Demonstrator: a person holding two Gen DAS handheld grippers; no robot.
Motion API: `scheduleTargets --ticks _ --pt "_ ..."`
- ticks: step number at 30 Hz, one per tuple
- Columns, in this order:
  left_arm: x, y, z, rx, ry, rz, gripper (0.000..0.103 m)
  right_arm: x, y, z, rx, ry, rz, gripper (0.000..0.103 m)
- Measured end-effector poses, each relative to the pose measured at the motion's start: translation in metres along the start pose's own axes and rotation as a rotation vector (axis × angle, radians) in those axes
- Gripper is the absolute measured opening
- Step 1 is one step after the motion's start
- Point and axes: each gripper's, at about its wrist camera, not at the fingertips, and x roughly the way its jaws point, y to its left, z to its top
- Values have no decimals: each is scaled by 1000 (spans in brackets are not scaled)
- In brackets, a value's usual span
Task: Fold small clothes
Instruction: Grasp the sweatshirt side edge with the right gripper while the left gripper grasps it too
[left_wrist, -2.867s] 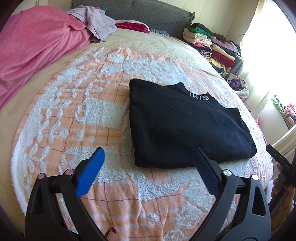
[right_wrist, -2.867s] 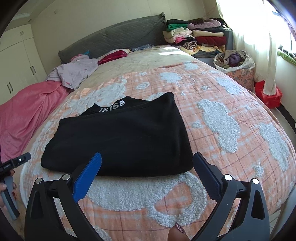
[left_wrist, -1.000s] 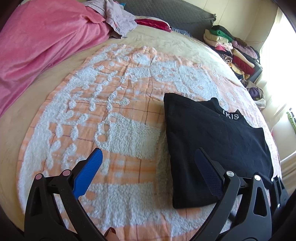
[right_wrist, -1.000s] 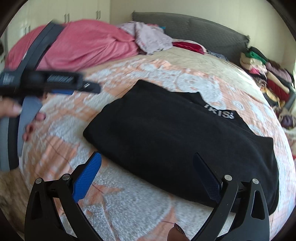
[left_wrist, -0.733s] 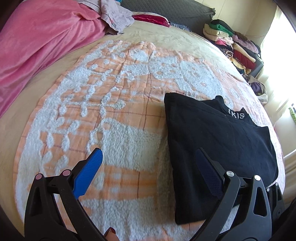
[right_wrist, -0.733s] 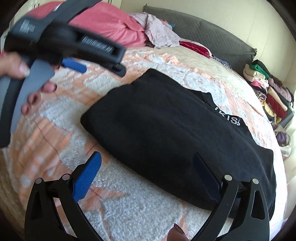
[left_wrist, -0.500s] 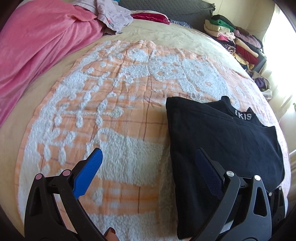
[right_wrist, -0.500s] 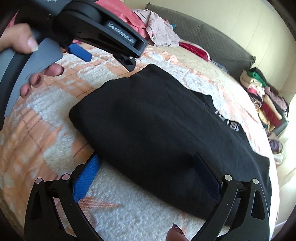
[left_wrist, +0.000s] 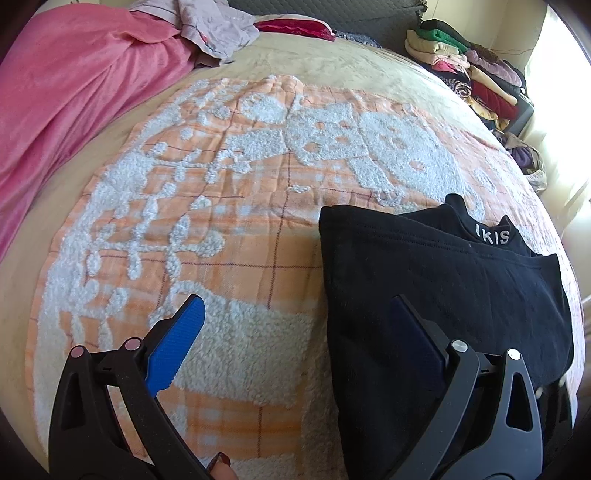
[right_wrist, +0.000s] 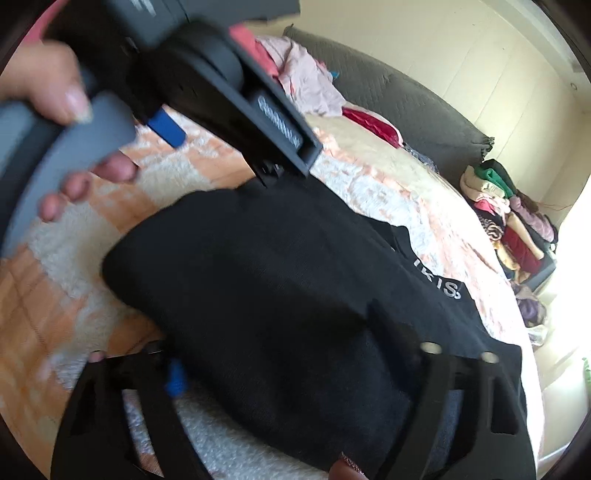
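Observation:
A black folded garment (left_wrist: 443, 288) with grey collar lettering lies on the orange-and-white bedspread (left_wrist: 229, 236). My left gripper (left_wrist: 295, 317) is open and low over the garment's left edge, its blue left finger (left_wrist: 177, 339) above the bedspread and its dark right finger above the cloth. In the right wrist view the black garment (right_wrist: 277, 280) fills the middle, blurred. My right gripper (right_wrist: 280, 350) is closing with the garment's near edge between its jaws; the blue pad (right_wrist: 173, 376) is half hidden at the fold. The left gripper (right_wrist: 218, 151) and a hand hover over the far corner.
A pink blanket (left_wrist: 74, 92) covers the bed's left side, with a lilac heap of clothes (left_wrist: 214, 26) and a red cloth (left_wrist: 295, 26) by the grey headboard (right_wrist: 406, 107). A stack of folded clothes (left_wrist: 472, 70) sits beyond the bed's far right corner.
My right gripper came down onto the garment's near edge and its jaws narrowed around it. My left gripper shifted closer to the garment's left edge, still open.

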Motion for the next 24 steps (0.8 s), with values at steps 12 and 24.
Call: scheduleTargets --ticks 12,24 --pt "22 -31 14 -22 88 -194 93 -34 -32 -10 176 -97 91 14" --pt "0 -88 28 41 54 -280 28 -66 -63 -23 325 -159 77 12"
